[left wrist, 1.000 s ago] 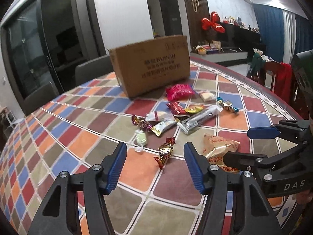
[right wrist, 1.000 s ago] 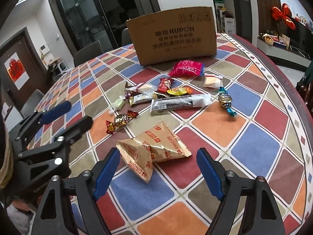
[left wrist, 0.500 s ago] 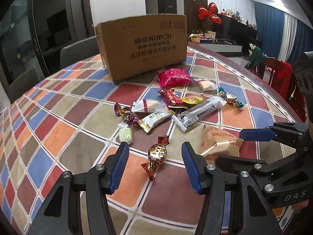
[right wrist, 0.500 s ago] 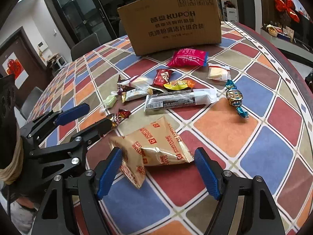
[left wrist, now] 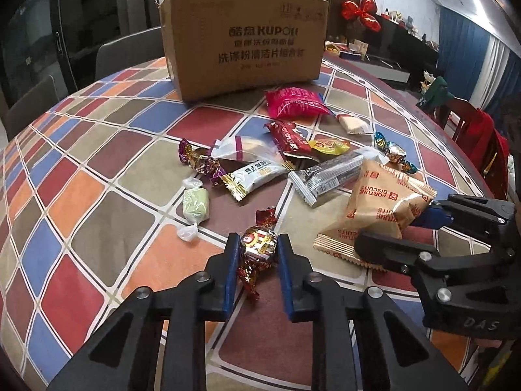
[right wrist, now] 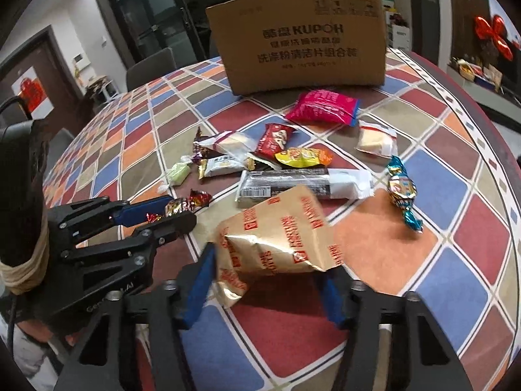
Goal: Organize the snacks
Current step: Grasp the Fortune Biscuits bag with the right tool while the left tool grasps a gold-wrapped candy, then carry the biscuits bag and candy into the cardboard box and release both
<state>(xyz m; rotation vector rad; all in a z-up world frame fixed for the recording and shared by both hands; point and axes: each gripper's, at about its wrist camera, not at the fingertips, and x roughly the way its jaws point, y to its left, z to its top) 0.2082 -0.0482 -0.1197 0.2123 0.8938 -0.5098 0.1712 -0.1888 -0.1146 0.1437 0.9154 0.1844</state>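
Left gripper (left wrist: 255,254) clamped on the round gold-and-red foil candy (left wrist: 259,246), twist ends running along the fingers. Right gripper (right wrist: 270,277) closing on the crinkly tan biscuit packet (right wrist: 280,238), already between its pads. Brown cardboard box (left wrist: 244,42) straight ahead of both, well apart.

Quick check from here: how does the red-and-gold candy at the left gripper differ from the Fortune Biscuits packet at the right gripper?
The red-and-gold candy is a small round twist-wrapped sweet; the Fortune Biscuits packet is a much bigger tan pillow bag.

The left gripper has shut on the candy, while the right gripper is closing around the packet, which crumples and tilts up.

Both sit near the colourful tablecloth's front edge.
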